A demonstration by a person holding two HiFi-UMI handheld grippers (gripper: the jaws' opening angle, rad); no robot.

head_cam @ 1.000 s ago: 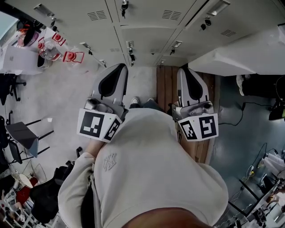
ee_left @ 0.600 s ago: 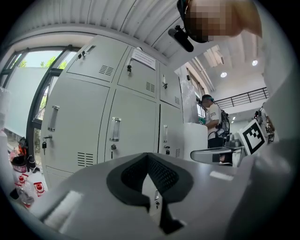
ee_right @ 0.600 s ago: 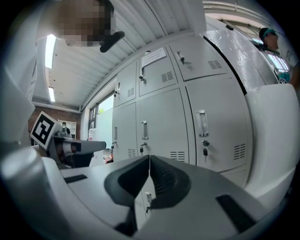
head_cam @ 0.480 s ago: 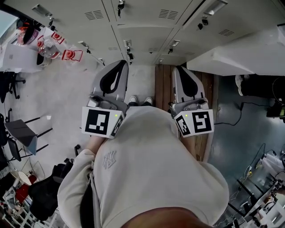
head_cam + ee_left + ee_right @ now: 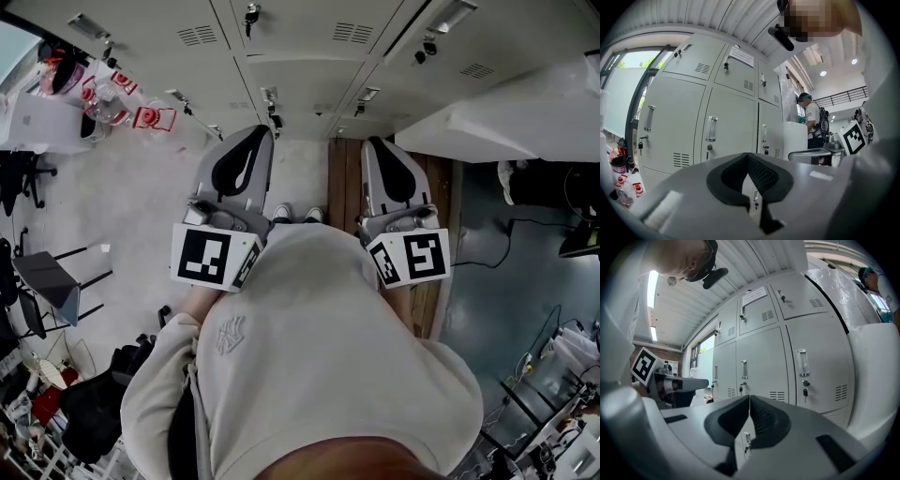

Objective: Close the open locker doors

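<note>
A person in a pale sweatshirt (image 5: 309, 347) stands facing a bank of grey lockers (image 5: 300, 56), holding a claw in each hand. The left claw (image 5: 255, 134) points toward the lockers. Its two jaws are pressed together with nothing between them, and the left gripper view shows the tips meeting in front of the lockers. The right claw (image 5: 373, 142) points at the lockers alongside it, its jaws likewise pressed together and empty. Neither claw touches the lockers. An open locker door (image 5: 506, 117) swings out from the right part of the lockers, to the right of the right claw and apart from it. A strip of wooden boards (image 5: 345, 178) lies on the floor at the foot of the lockers, beneath the right claw.
</note>
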